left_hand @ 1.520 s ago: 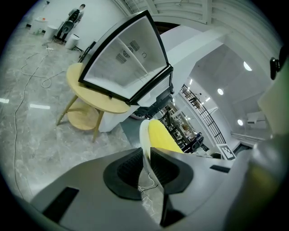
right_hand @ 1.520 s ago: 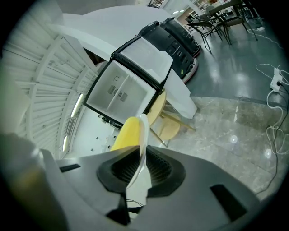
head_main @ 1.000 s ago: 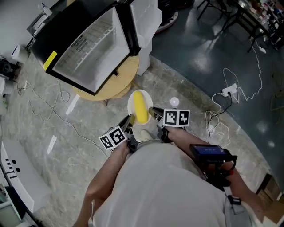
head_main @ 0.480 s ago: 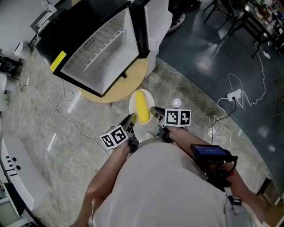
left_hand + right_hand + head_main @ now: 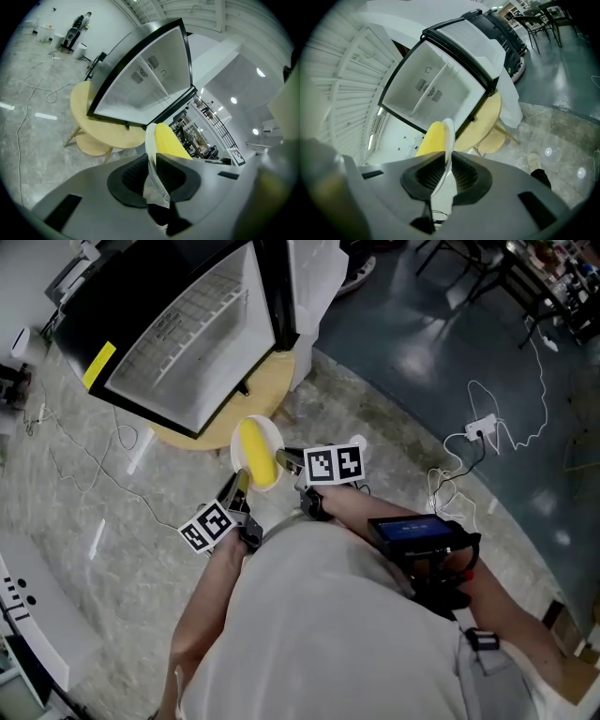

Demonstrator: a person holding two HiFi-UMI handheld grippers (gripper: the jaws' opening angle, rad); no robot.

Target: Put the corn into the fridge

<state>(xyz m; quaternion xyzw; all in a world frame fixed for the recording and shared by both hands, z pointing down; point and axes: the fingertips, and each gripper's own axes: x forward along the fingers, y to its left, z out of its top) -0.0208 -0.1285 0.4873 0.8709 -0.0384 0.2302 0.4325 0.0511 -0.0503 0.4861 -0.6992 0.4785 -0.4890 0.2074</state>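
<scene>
While the jaws of the left gripper [image 5: 238,487] and right gripper [image 5: 287,461] pinch the left and right rims of the plate [image 5: 236,448], the corn [image 5: 256,454] lies on it, near the open fridge [image 5: 178,334] on the far table [image 5: 267,395].

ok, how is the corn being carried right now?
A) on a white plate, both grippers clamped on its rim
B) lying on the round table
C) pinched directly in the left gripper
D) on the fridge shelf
A: the corn lies on the plate, and the left gripper and right gripper each pinch the plate's rim, outside the open fridge.
</scene>
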